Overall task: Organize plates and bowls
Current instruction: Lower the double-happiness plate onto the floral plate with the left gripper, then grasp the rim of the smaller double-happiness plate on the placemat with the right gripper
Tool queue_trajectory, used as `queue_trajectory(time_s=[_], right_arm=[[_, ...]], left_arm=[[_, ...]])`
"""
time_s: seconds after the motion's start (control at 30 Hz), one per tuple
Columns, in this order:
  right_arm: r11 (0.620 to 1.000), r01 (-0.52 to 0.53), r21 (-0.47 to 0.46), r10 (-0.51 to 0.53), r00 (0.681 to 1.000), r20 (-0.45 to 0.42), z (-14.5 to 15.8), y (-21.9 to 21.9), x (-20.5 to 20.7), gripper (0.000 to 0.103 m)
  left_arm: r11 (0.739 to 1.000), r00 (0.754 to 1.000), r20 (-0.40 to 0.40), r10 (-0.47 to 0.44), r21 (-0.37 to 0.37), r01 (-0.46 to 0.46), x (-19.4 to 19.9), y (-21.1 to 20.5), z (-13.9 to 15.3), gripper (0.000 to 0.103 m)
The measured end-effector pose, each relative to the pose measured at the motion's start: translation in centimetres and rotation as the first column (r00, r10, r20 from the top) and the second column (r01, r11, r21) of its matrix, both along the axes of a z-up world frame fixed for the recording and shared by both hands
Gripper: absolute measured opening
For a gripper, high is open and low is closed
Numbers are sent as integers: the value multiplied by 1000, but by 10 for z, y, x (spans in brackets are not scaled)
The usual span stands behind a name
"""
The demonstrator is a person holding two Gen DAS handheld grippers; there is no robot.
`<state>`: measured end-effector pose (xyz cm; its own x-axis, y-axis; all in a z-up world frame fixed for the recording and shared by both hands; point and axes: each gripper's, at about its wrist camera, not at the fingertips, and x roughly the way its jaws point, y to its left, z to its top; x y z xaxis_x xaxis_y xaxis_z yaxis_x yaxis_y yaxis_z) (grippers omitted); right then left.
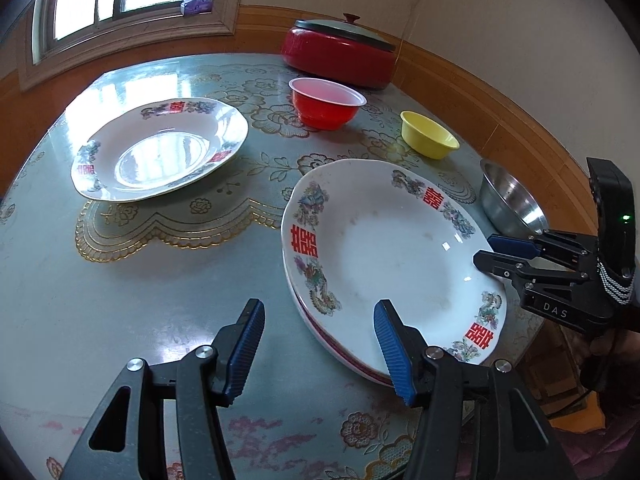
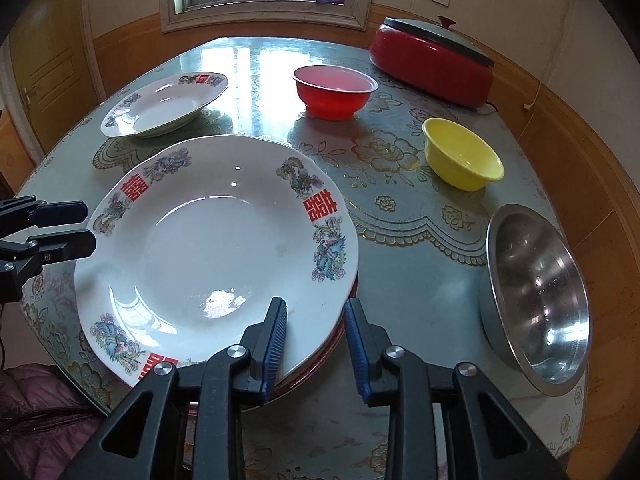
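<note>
Plates going into one pile, the far one left to fetch.

My right tongs (image 2: pixel 316 344) straddle the near rim of the plate stack (image 2: pixel 216 240), jaws narrow, not visibly pinching; my left tongs (image 1: pixel 318 346) gape empty beside it. Beyond, a lone plate (image 1: pixel 160 152) wants collecting; red bowl (image 1: pixel 326 104), yellow bowl (image 1: pixel 428 140) and steel bowl (image 2: pixel 536 292) stand apart, I judge unnested.
</note>
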<state>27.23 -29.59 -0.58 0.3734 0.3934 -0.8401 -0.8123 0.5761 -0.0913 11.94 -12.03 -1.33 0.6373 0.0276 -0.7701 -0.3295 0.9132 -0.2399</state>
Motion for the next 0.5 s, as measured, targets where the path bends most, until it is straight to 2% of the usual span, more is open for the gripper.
queue_trajectory(time_s=[0.1, 0.27, 0.4, 0.5], right_arm=[[1000, 9, 6, -9, 1000, -10, 2, 0, 1, 30], [994, 47, 97, -38, 995, -96, 11, 0, 8, 30], [987, 35, 158, -8, 985, -170, 18, 18, 13, 30], [981, 10, 194, 32, 977, -211, 21, 42, 14, 30]], left_arm=[[1000, 1000, -1, 18, 1, -18, -1, 4, -1, 59], [999, 999, -20, 48, 1, -48, -3, 16, -4, 59], [997, 997, -28, 76, 2, -76, -4, 31, -3, 61], [993, 994, -28, 109, 39, -107, -7, 41, -1, 62]])
